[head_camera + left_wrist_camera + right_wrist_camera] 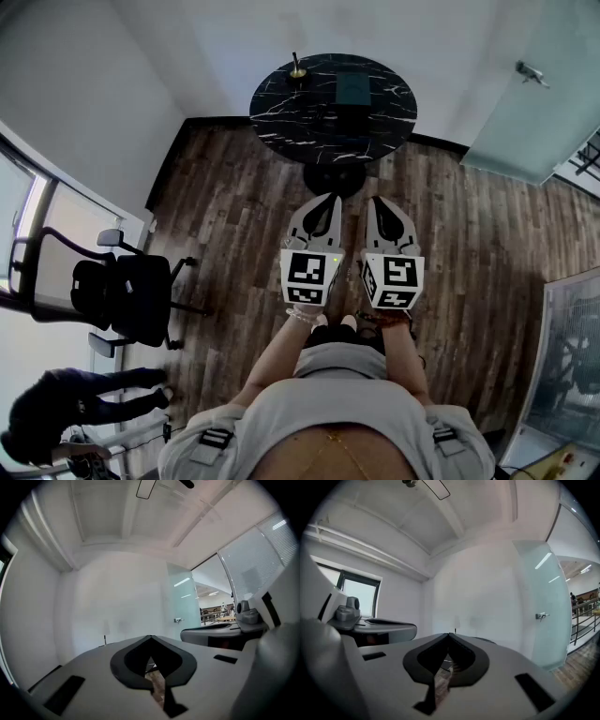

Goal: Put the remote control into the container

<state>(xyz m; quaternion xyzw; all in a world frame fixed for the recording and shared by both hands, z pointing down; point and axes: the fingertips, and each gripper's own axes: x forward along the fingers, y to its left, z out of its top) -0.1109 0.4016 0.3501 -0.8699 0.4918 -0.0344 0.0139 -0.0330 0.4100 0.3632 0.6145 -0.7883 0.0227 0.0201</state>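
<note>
A round black marble table (309, 117) stands ahead of me on the wooden floor. On its far side sits a dark rectangular container (353, 88). I cannot make out the remote control on the dark top. My left gripper (334, 200) and right gripper (373, 201) are held level side by side, short of the table and pointing at it. Both have their jaws together with nothing between them. The left gripper view shows my left gripper (150, 637) shut, with the right one beside it. In the right gripper view my right gripper (449, 635) is shut as well.
A small brass stand (297, 70) is on the table's far left edge. A black office chair (131, 295) stands to the left, with a person (75, 398) beyond it. A frosted glass door (534, 94) is at the right, and a glass-fronted cabinet (572, 361) at the lower right.
</note>
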